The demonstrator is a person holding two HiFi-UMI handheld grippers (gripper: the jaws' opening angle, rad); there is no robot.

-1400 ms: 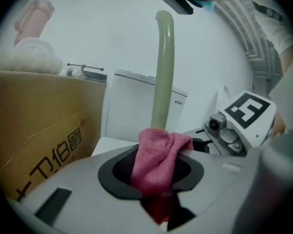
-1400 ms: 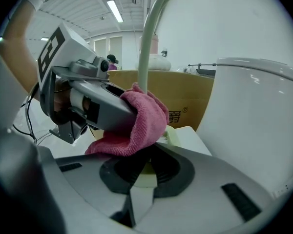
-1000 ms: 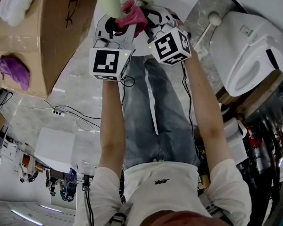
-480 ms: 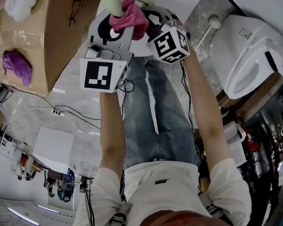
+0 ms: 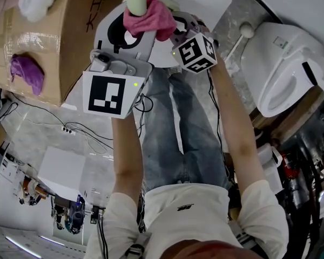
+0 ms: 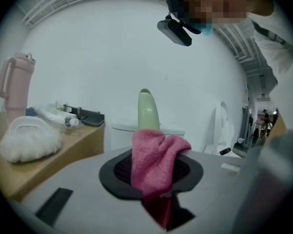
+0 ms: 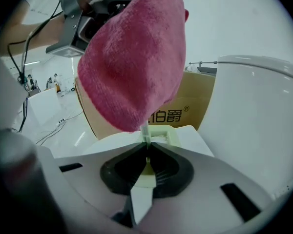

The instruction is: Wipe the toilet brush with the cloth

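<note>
ok so my left gripper (image 6: 153, 173) is pinching the pink cloth (image 6: 154, 147); its jaws have just been easing open a touch, but the cloth sits right between them and the pads look pressed on it; the cloth is bunched against the toilet brush (image 6: 146, 108), whose pale green handle tip pokes up just behind and above it; my right gripper (image 7: 147, 162) is just beside the left one, lower on the same brush, jaws squeezed together on the thin pale shaft; from its camera the cloth hangs directly above its jaws and hides the shaft higher up; just past those jaws there's a pale green square piece (image 7: 162, 134) on a white surface, can't tell what it is; off to the left of the left gripper is a cardboard box (image 5: 65, 36) with a white fluffy thing (image 6: 27, 141) and a purple rag (image 5: 27, 72) on it, plus a pink tumbler (image 6: 14, 84) further back; well to the right of the right gripper stands a white toilet (image 5: 283, 63)
</note>
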